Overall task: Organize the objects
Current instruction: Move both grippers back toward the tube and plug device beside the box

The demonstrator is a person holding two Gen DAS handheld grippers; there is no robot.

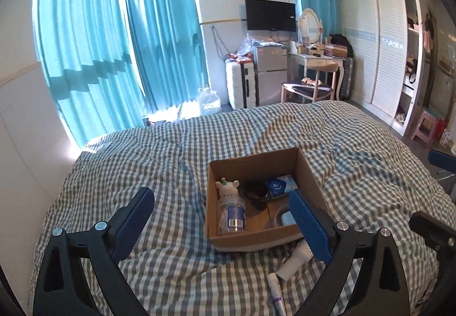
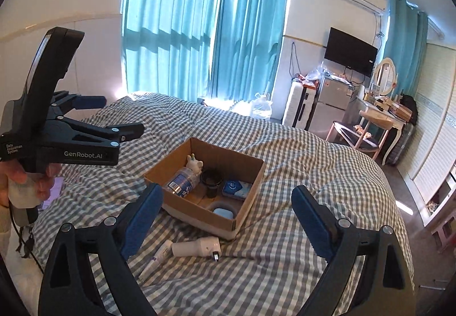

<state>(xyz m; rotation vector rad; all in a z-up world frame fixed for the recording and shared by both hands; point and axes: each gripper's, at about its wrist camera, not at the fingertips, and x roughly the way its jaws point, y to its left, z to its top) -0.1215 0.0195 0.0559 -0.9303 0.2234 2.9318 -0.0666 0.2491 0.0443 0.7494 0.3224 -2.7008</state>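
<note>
An open cardboard box [image 1: 253, 159] [image 2: 196, 216] sits on the checked bed cover. Inside lie a clear plastic bottle [image 1: 232, 213] [image 2: 182, 180], a small white plush toy [image 1: 226, 186] [image 2: 194, 163], a dark cup [image 1: 256, 192] [image 2: 211, 177], a blue tissue pack [image 1: 280, 185] [image 2: 236, 187] and a pale blue case [image 1: 287, 219] [image 2: 223, 213]. Outside, by the box's near side, lie a white plug adapter [image 1: 295, 259] [image 2: 196, 249] and a thin tube [image 1: 276, 290] [image 2: 158, 259]. My left gripper [image 1: 221, 196] [image 2: 119, 115] is open and empty above the bed. The right gripper [image 2: 227, 192] also stands open, holding nothing.
The bed [image 1: 142, 159] fills the foreground. Beyond its far edge stand a white suitcase [image 1: 239, 82], a small fridge [image 1: 270, 71], a dressing table with a chair [image 1: 310, 88] and a wardrobe [image 1: 379, 53]. Teal curtains [image 1: 114, 45] cover the window. A hand [image 2: 17, 182] holds the left gripper.
</note>
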